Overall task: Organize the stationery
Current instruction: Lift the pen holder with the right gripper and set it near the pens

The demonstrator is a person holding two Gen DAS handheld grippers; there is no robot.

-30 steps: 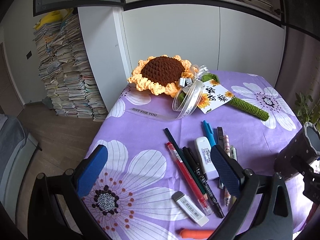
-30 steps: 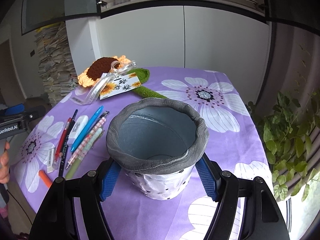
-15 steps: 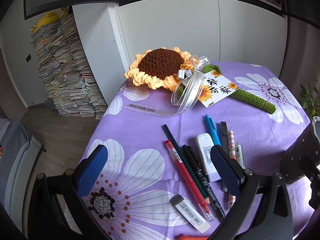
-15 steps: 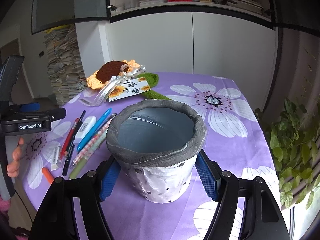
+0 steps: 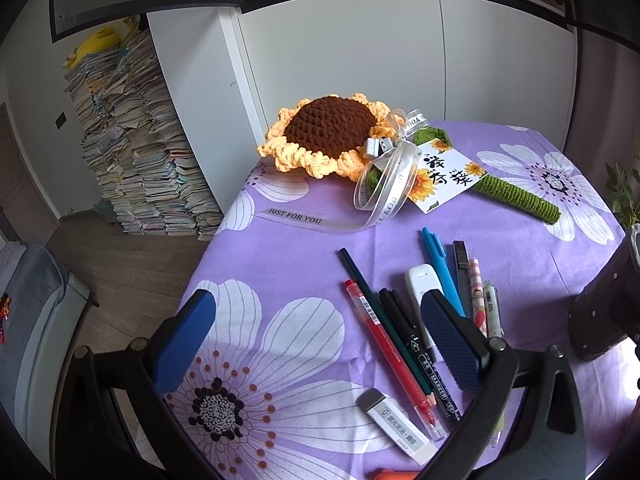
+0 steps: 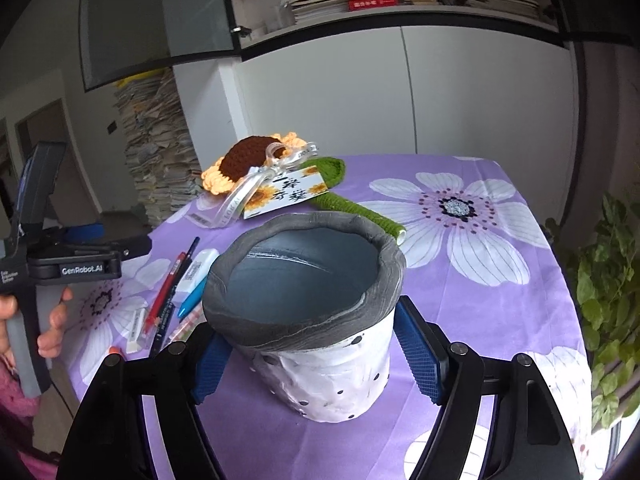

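The stationery (image 5: pixel 404 344), pens, markers and erasers, is spread loose on the purple tablecloth (image 5: pixel 280 264) beside the empty pen pot (image 6: pixel 308 320), from which the right gripper (image 6: pixel 316 356) is being opened, while the left gripper (image 5: pixel 320 344) is held spread and empty, so nothing is yet sorted.

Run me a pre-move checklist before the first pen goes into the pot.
1. Pot upright, mouth clear: ok.
2. Right gripper jaws opening, pot between them; right pad off the wall, left pad contact: cannot tell.
3. Left gripper open, holding nothing: ok.
4. Red pen, marker, blue pen flat on the tablecloth: ok.
5. Crochet sunflower apart from pens: ok.
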